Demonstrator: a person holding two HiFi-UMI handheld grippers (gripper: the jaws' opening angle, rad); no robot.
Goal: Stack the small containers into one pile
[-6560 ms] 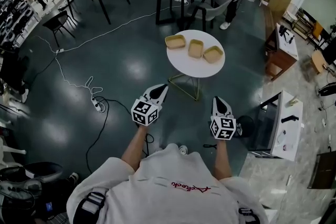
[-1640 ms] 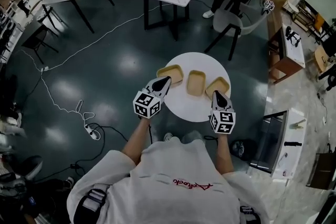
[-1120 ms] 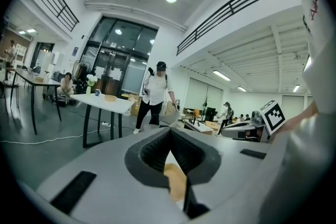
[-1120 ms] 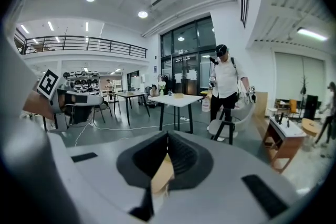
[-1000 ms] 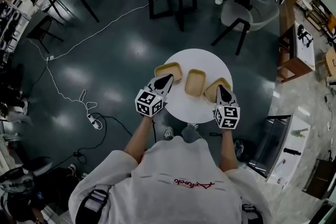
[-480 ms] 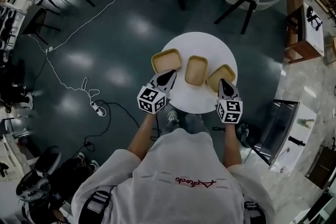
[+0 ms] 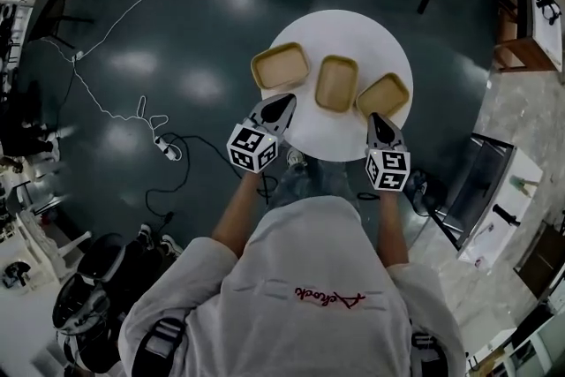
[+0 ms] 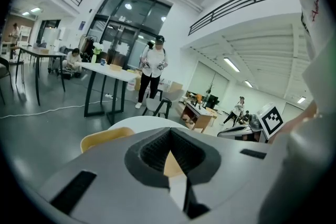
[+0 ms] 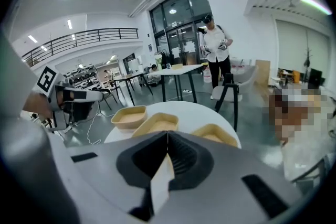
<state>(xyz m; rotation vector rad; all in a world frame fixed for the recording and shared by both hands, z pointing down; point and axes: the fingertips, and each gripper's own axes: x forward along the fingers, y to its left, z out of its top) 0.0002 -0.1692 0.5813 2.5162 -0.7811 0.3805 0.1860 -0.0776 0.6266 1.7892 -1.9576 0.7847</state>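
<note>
Out to the left of the left gripper [image 7: 282, 104] lies open dark floor [image 7: 132, 31], crossed only by a thin cable [image 7: 115, 115] and a power strip [image 7: 168, 149]. The left gripper's jaws are pressed together with nothing between them. Its tip reaches over the near-left rim of the round white table [image 7: 353, 31]. The left container [image 7: 281, 65] sits just ahead of that tip, close to the table's left edge.

The middle container [image 7: 336, 83] stands ahead and between the two grippers, apart from its neighbours, with bare tabletop showing beyond it.

The right container [image 7: 382, 95] lies directly ahead of the right gripper [image 7: 377, 117], near the table's right edge. That tip is at the container's near corner; whether they touch cannot be told. The right gripper's jaws are also closed and empty. To its right a white cabinet [image 7: 494, 190] stands near, leaving only a narrow strip of floor between it and the table.
</note>
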